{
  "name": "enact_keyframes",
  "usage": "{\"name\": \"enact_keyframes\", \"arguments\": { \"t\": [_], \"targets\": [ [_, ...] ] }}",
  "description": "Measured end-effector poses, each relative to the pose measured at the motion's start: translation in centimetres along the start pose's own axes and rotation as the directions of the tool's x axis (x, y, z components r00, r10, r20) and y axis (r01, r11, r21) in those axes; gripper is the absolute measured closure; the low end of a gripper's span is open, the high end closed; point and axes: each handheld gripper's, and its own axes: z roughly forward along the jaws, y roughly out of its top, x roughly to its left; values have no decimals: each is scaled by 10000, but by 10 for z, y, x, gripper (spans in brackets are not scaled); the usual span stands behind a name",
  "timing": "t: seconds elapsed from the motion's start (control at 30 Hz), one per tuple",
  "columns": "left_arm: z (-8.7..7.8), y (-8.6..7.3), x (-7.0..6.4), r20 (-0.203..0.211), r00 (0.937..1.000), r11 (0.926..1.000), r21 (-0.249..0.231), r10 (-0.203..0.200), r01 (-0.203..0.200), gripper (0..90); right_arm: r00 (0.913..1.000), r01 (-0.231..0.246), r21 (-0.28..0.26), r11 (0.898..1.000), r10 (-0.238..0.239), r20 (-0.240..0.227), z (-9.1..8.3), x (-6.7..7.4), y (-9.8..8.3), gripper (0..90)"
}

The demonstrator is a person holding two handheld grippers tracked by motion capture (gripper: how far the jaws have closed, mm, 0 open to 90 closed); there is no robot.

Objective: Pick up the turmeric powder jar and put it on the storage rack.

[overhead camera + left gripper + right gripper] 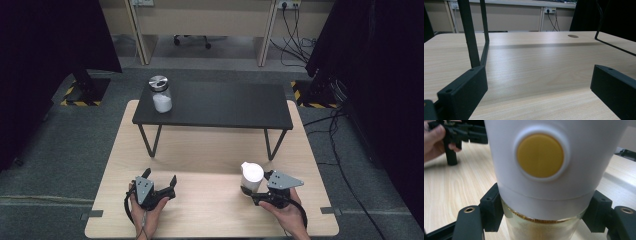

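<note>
Jar (161, 94) on shelf's (225, 107) left end (back), dispenser (251, 176) front right on table (210, 150)

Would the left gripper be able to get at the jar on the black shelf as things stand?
Probably yes: the left gripper is open and empty, and the jar stands uncovered at the shelf's left end.

Count on inspection. Tongs: two, the left tongs (159, 181) and the right tongs (248, 191), one in each hand. Hands: two, left hand (148, 210) and right hand (285, 214). Containers: two, a white-lidded bottle (251, 177) and a metal-lidded jar (161, 94). Surfaces: two, one wooden surface (210, 205) and one black bench (225, 105) standing on it. Yellow buttons on the bottle: one (540, 155).
</note>
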Motion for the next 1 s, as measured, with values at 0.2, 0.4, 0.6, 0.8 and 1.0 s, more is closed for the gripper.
{"name": "enact_keyframes", "arguments": {
  "t": [0.2,0.4,0.6,0.8,1.0],
  "targets": [
    [0,0,0,-3,10000,10000,-1,19,-19,3,9999,-17,-4,10000,17,111,-11,-2,22,308],
    [0,0,-3,-28,9996,9996,31,270,-270,3,9996,18,-228,9997,-11,296,-27,-4,44,308],
    [0,0,-2,-37,9998,9998,16,190,-189,3,9991,124,-350,9993,-109,412,-39,-6,63,308],
    [0,0,-2,-39,9997,9997,34,234,-234,3,9989,132,-396,9991,-114,464,-45,-7,79,308],
    [0,0,-3,-44,9997,9997,34,238,-237,3,9987,152,-385,9991,-133,486,-49,-8,94,308]
  ]
}}
